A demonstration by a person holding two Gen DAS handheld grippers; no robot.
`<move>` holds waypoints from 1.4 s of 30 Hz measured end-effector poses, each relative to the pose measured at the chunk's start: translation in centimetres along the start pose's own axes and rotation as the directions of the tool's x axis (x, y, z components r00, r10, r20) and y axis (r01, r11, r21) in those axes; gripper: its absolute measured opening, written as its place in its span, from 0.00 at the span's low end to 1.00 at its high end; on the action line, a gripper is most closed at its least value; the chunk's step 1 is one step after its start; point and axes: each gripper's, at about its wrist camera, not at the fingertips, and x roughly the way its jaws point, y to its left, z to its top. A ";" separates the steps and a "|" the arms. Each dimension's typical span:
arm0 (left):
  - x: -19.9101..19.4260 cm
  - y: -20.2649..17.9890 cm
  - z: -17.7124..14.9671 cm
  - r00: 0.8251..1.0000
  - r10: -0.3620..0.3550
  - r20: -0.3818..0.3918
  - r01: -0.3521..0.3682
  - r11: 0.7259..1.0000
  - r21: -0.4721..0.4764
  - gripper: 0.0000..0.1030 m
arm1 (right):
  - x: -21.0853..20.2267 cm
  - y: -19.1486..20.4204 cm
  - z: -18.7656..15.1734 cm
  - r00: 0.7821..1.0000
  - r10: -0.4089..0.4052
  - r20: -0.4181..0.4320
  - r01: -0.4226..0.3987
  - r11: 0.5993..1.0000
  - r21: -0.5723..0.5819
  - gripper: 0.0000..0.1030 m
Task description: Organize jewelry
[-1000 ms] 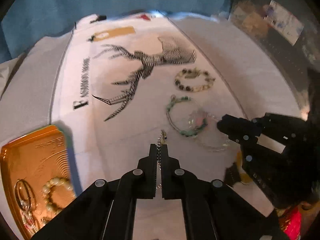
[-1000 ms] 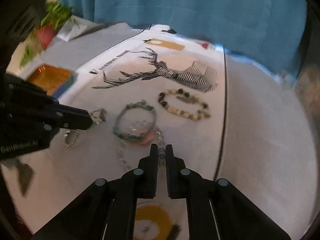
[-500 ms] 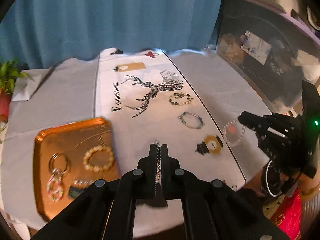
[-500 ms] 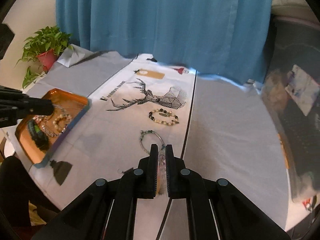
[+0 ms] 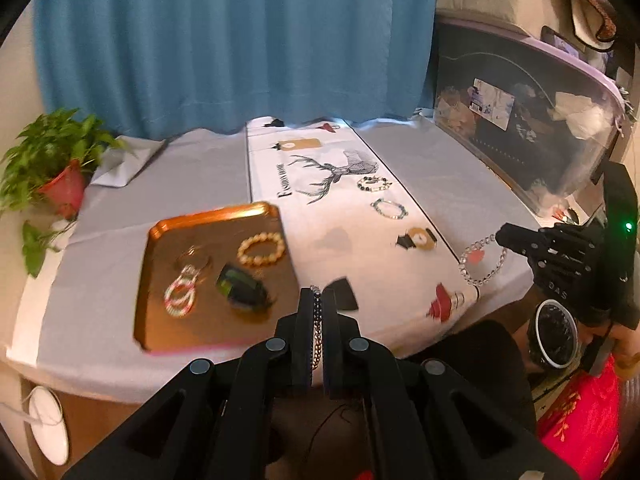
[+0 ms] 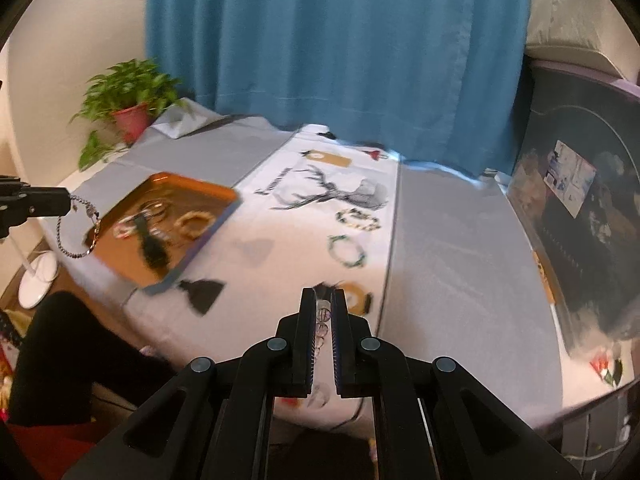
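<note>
- The left gripper (image 5: 317, 292) has its jaws pressed together on a silver chain bracelet (image 6: 76, 226), which runs as a thin beaded line between the pads; from the right wrist view the chain hangs in a loop below the fingertips.
- The right gripper (image 6: 323, 294) is pinching a clear bead bracelet (image 5: 482, 258), whose loop dangles from the tips in the left wrist view (the beads show only as a few pale rounds between the pads in its own view).
- Both grippers are up off the bench (image 5: 440, 168), near its front edge.
- Ahead and to the left of the left gripper sits an orange tray (image 5: 160, 236) holding a gold bead bracelet (image 5: 261, 249), a pink-and-white ring pair (image 5: 180, 296) and a dark green item (blurred).
- Well ahead of the right gripper, on the white deer-print cloth (image 6: 280, 248), lie a green bead bracelet (image 6: 347, 253) and, beyond it, a dark-and-cream bead bracelet (image 6: 358, 219).
- A potted plant (image 6: 128, 100) stands at the far left corner.
</note>
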 end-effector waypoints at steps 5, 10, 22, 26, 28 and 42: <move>-3.0 0.6 -3.4 0.999 0.037 0.026 -0.036 0.999 -0.019 0.01 | -4.1 4.0 -2.3 0.999 0.038 0.028 -0.037 0.999 -0.033 0.07; -5.1 1.0 -6.6 0.996 0.077 0.039 -0.075 0.996 -0.045 0.01 | -8.1 8.1 -4.2 0.994 0.089 0.059 -0.086 0.995 -0.060 0.07; -7.4 1.2 -11.9 0.996 0.086 0.020 -0.085 0.993 -0.078 0.01 | -12.2 15.2 -8.1 0.979 0.199 0.052 -0.190 0.973 -0.131 0.07; -7.8 1.1 -12.3 0.995 0.094 0.028 -0.091 0.993 -0.079 0.01 | -12.5 16.2 -8.6 0.976 0.216 0.040 -0.208 0.968 -0.143 0.07; -8.0 1.1 -12.4 0.995 0.093 0.030 -0.090 0.993 -0.080 0.01 | -12.7 16.7 -8.6 0.975 0.218 0.040 -0.210 0.966 -0.151 0.07; -7.9 1.4 -12.2 0.996 0.091 0.020 -0.089 0.992 -0.089 0.01 | -12.6 17.9 -7.9 0.974 0.223 0.041 -0.213 0.963 -0.167 0.07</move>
